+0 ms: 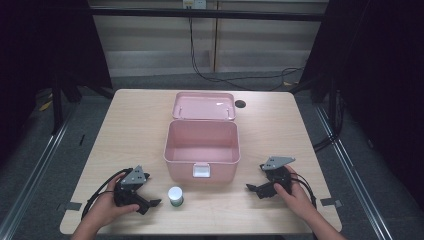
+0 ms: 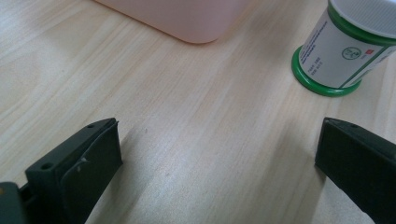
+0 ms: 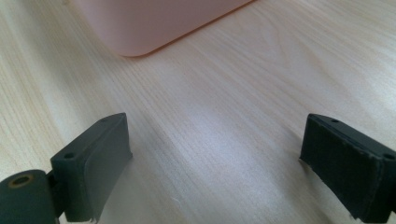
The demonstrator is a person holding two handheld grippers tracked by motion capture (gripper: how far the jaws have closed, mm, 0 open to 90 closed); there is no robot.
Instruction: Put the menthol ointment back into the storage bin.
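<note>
Both tongs, left (image 1: 150, 204) and right (image 1: 253, 188), gape empty; a clumsy approach could topple the jar (image 1: 175, 196) beside the pink box (image 1: 201, 145).

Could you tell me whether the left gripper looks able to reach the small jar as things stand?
Probably yes: the left gripper is open, beside the jar, with only bare table between them; the pink box stands behind.
</note>
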